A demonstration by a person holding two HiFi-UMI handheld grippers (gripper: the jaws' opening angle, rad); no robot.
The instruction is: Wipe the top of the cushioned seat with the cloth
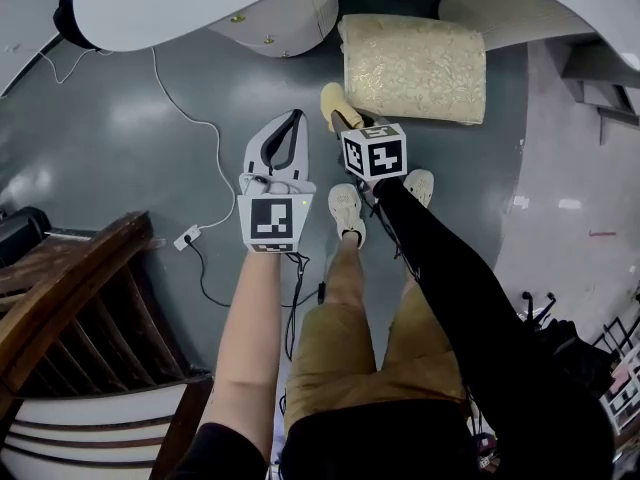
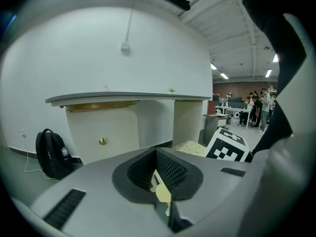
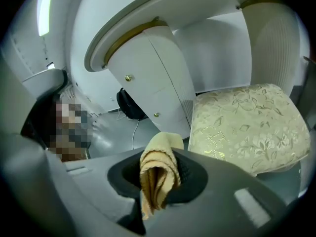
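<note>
The cushioned seat (image 1: 415, 68) is a cream block with a gold leaf pattern, standing on the grey floor under a white curved desk. It fills the right of the right gripper view (image 3: 247, 125), and a corner of it shows in the left gripper view (image 2: 190, 147). My right gripper (image 1: 345, 120) (image 3: 158, 181) is shut on a folded yellow cloth (image 1: 333, 103) (image 3: 158, 164). It hovers just short of the seat's near left corner, apart from it. My left gripper (image 1: 296, 116) (image 2: 157, 177) is beside it on the left, jaws together with nothing held.
The white curved desk (image 1: 200, 8) overhangs the seat, with a cabinet with gold knobs (image 1: 280, 23) under it. A black backpack (image 2: 52, 154) sits by the wall. A white cable with a plug (image 1: 187, 236) crosses the floor. A dark wooden chair (image 1: 70, 308) is at lower left.
</note>
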